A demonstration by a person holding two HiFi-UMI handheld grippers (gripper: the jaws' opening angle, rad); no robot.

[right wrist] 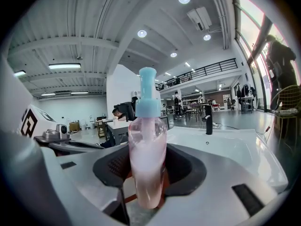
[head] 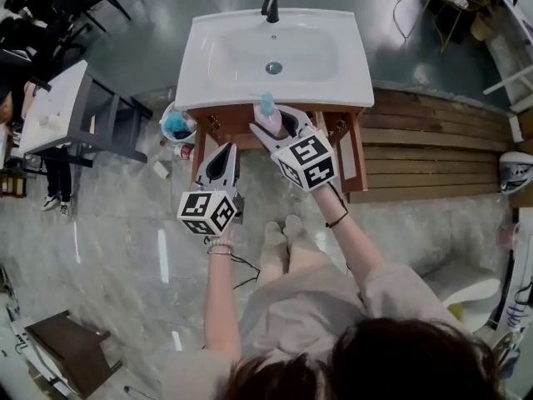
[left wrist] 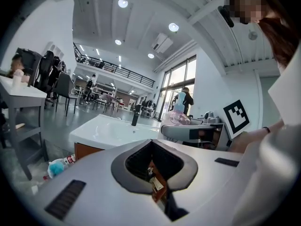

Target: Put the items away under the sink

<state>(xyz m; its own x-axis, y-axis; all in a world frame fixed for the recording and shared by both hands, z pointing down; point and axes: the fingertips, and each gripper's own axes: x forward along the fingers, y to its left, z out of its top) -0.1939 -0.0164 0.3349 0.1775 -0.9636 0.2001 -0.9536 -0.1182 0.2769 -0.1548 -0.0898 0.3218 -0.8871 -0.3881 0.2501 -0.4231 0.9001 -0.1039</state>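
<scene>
Now the right gripper (head: 281, 125) clamps an upright pink pump bottle (right wrist: 146, 154) before the sink (head: 208, 82), the left gripper (head: 221, 152) closed and empty.

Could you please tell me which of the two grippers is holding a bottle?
The right gripper: it clamps the pink pump bottle with the pale blue top. The left gripper is shut and empty.

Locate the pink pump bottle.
The pink pump bottle sits upright between the jaws of the right gripper, head view centre, just before the sink cabinet.
</scene>
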